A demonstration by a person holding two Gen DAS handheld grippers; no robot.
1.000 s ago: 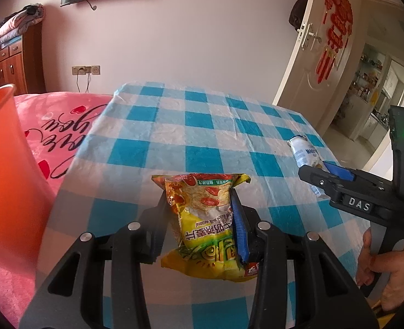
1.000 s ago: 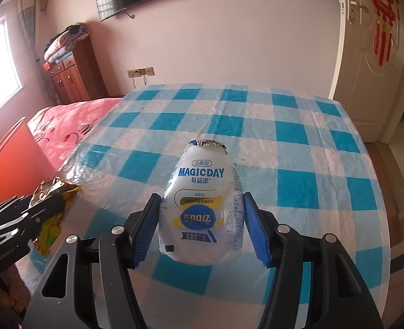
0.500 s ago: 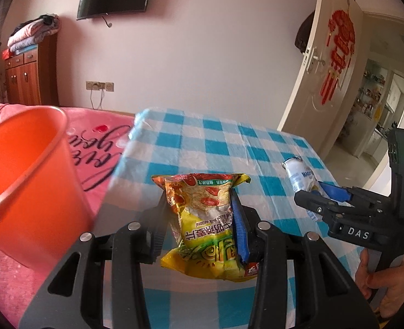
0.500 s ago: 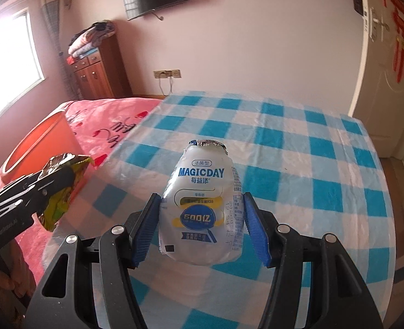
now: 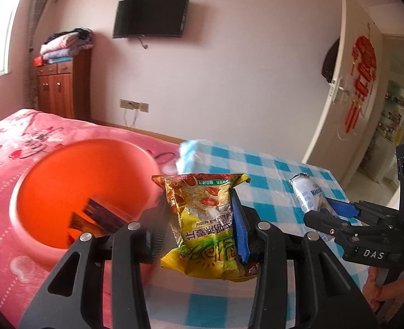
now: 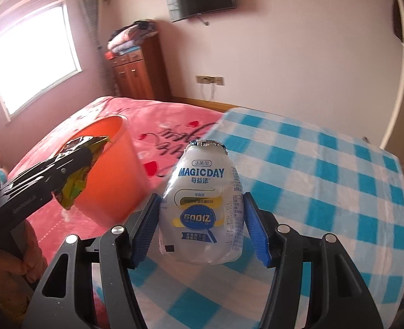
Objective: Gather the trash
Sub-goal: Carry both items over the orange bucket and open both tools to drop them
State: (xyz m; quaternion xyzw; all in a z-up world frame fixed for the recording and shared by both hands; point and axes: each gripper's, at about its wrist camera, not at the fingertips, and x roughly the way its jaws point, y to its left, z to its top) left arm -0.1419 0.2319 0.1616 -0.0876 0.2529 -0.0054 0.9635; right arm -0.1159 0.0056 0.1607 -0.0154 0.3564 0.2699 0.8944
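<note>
Clamping a yellow snack packet (image 5: 207, 227) between its pads, your left gripper (image 5: 202, 227) held the crinkled pack upright in the air, close in front of the camera. You could read green Chinese characters printed upside down on it and a small line that looked like "milk oatmeal", also inverted, under a picture of oats and red fruit. To the right of that gripper, your right gripper (image 5: 336, 213) showed from the side, white letters "DAS" on its black body, your hand (image 5: 380, 288) on the handle below.

Your right gripper (image 6: 202, 219) was closed on a small white drink bottle (image 6: 202, 208), blue pads pressing both flanks, the foil lid on top. Its label read "MAGICDAY" in blue, Chinese characters beneath, and "500亿" in a blue oval lower down; faint date digits ran up its right side, too small to read.

Ahead and left of the packet stood the orange bin (image 5: 73, 192) on a pink blanket (image 5: 23, 131) with dark cursive script, unreadable through blur. Some dark wrappers (image 5: 97, 219) lay inside the bin. Ahead and right spread the blue-and-white checked tablecloth (image 6: 325, 170). Farthest off, a red paper ornament (image 5: 362, 74) hung on the open door.
</note>
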